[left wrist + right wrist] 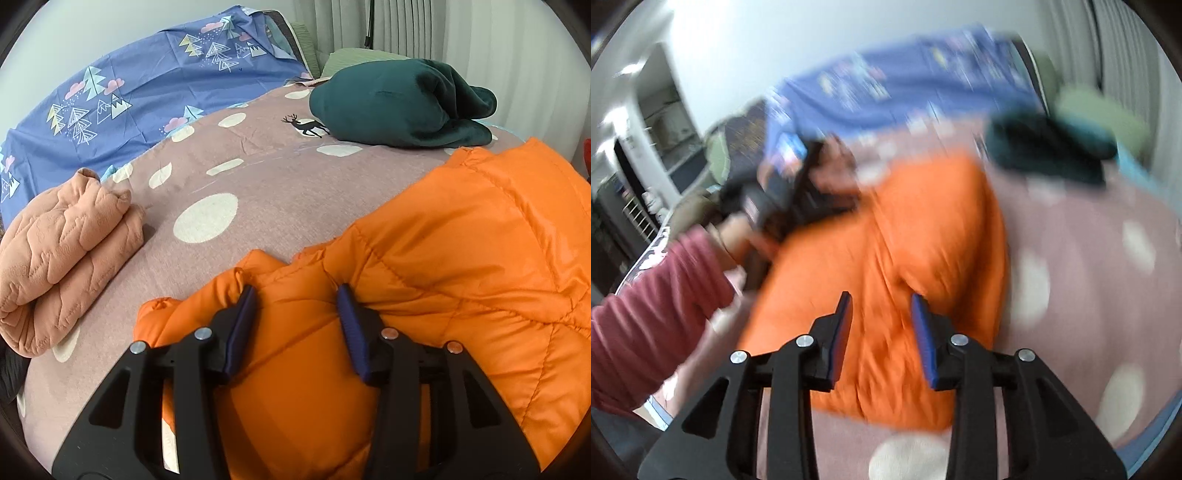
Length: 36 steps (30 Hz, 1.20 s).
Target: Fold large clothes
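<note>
Both tongs are seen parted: the left tongs (pixel 295 291) straddle the orange jacket (pixel 461 251) on the bed (pixel 258 177); the right tongs (pixel 881 299) hang empty above it.

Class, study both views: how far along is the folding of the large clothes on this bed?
Done: a peach quilted piece lies folded at the bed's edge. In hand: the orange jacket lies bunched on the bed; the left gripper sits open over a puffed fold, and the right gripper is open above it, gripping nothing. Left: finishing the jacket, then the green garment, still a loose heap.
</note>
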Motion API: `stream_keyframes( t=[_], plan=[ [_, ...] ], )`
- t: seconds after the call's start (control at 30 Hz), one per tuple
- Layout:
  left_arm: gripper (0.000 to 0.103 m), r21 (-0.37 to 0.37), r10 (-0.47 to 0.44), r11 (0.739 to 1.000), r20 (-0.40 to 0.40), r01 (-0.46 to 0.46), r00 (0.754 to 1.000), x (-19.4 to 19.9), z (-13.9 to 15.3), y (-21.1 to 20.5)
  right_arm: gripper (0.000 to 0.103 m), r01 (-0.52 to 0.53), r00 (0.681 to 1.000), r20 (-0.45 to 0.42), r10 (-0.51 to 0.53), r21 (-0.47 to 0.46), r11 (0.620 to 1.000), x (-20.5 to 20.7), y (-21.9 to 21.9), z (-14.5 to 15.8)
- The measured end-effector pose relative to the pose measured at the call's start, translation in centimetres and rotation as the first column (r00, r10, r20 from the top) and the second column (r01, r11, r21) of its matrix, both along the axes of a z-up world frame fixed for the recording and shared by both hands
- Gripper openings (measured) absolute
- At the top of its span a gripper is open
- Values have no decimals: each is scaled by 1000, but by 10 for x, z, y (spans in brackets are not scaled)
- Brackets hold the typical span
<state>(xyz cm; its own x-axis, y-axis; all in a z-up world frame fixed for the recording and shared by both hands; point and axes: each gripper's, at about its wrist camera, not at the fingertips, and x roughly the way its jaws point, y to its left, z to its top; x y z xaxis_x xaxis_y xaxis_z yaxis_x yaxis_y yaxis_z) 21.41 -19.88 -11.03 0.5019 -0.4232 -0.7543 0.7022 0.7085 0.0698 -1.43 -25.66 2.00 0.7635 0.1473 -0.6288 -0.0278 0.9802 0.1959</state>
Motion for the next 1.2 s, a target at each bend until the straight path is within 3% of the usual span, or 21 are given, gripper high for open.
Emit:
stream_keyframes(
  t=[0.07, 0.13, 0.2, 0.27, 0.3, 0.37, 0.43, 0.53, 0.93, 1.0, 1.1, 1.2],
  plan=[
    [46, 7, -2, 1000, 5, 2, 1000, 0, 0, 1, 34, 25, 996, 88, -19, -70, 997, 19, 1, 17],
    [46, 13, -3, 1000, 13, 3, 1000, -1, 0, 0, 34, 17, 992, 125, -7, -76, 997, 37, -3, 17],
    [46, 11, -5, 1000, 16, 5, 1000, -1, 0, 1, 34, 44, 997, 70, -35, -139, 989, 66, -7, -4],
    [46, 1, -9, 1000, 20, 9, 1000, -1, -1, 2, 28, 110, 990, -70, -125, -188, 976, 94, -21, -51],
    [46, -6, -10, 1000, 22, 10, 1000, -1, -1, 2, 25, 122, 985, -108, -135, -126, 985, 101, -36, -81],
    [46, -35, -8, 999, 11, 8, 1000, 2, -1, 5, 24, 126, 986, -111, -123, 25, 992, 98, -60, -106],
    [46, -41, -17, 999, 12, 18, 1000, 2, -3, 3, 23, 142, 985, -113, -134, 65, 988, 96, -65, -107],
    [46, -52, -17, 999, 19, 18, 1000, 1, -5, 4, 23, 137, 986, -102, -135, 10, 991, 98, -59, -108],
    [47, -47, 21, 999, 26, -20, 999, -8, 10, 10, 23, 131, 987, -93, -130, 6, 991, 95, -55, -107],
    [47, -85, 31, 996, 20, -29, 999, -22, 28, 23, 23, 132, 987, -94, -131, 4, 991, 95, -56, -107],
    [52, -169, -40, 984, 55, 49, 998, -65, 53, 49, 23, 131, 987, -91, -129, 13, 991, 95, -57, -107],
    [62, -172, -114, 976, 117, 133, 987, -115, 63, 71, 23, 131, 988, -83, -128, 27, 991, 95, -57, -107]
  ],
)
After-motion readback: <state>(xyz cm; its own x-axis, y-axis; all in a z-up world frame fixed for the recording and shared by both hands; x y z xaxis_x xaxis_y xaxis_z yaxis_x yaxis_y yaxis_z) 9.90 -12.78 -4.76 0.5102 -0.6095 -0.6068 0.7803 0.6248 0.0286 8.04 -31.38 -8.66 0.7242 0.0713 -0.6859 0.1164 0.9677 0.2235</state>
